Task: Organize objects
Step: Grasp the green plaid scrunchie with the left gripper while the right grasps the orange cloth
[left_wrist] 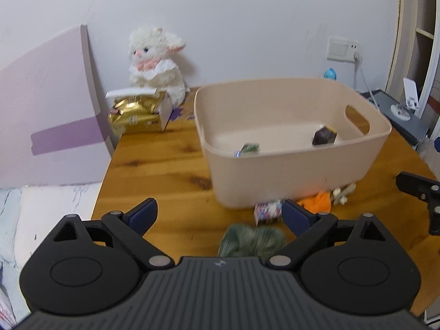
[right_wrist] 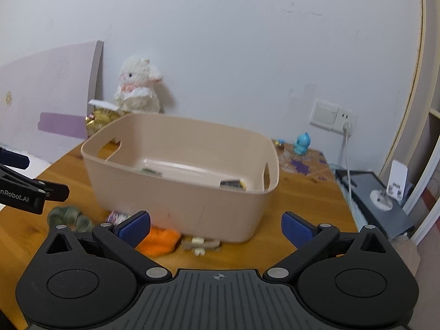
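A beige plastic bin [left_wrist: 297, 181] [right_wrist: 176, 203] stands on the wooden table and holds a dark box [left_wrist: 324, 136] [right_wrist: 232, 184] and a small green packet [left_wrist: 249, 148] [right_wrist: 147, 170]. In front of it lie a green scrunchie [left_wrist: 250, 240] [right_wrist: 68, 216], a small floral box [left_wrist: 268, 211] [right_wrist: 117, 217], an orange cloth [left_wrist: 316, 200] [right_wrist: 161, 240] and a beige toy piece [left_wrist: 342, 192] [right_wrist: 200, 246]. My left gripper [left_wrist: 220, 217] is open just above the scrunchie. My right gripper [right_wrist: 216, 228] is open above the orange cloth and toy piece.
A white plush lamb [left_wrist: 156, 63] [right_wrist: 137, 88] and a gold packet [left_wrist: 134, 112] sit at the table's back left beside a pink board [left_wrist: 46, 104]. A blue figurine [right_wrist: 302, 143] stands near the wall socket [right_wrist: 330, 115]. A dark grey unit [right_wrist: 376, 198] stands to the right.
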{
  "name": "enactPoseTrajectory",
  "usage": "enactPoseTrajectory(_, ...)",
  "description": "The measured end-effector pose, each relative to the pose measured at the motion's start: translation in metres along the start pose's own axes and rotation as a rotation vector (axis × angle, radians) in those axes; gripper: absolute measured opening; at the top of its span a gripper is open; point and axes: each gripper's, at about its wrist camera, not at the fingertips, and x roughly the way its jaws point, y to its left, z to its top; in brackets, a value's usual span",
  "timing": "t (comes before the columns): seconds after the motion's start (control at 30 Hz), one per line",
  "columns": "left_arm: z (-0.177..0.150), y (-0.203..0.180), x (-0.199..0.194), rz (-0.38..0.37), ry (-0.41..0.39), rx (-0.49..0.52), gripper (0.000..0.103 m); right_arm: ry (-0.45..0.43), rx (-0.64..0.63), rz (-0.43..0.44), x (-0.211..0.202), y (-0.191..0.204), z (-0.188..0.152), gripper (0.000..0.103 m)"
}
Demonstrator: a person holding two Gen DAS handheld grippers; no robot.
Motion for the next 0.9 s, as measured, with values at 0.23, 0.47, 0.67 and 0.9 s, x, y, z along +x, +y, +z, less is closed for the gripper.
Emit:
enactPoseTrajectory(0.23,-0.035,0.006,0.012,0.012,0.077,-0.012,0.097,0.066,-0.002,0.010,0.006,0.003,-0.022,0.103)
enactPoseTrajectory(0.47,-0.054,0.007,0.036,0.005,0.151,-0.017,0.097,0.145,-0.003,0.022,0.026,0.006,-0.039,0.103)
enactPoseTrajectory(0.67,-0.058,0.008,0.051,-0.008,0.123,-0.034,0.097,0.202,0.003,0.044,0.051,0.014,-0.048,0.103)
enactPoseTrajectory(0.9,-0.060,0.018,0.075,-0.071,0.128,-0.098,0.097,0.259,0.057,0.093,0.090,0.022,-0.054,0.103)
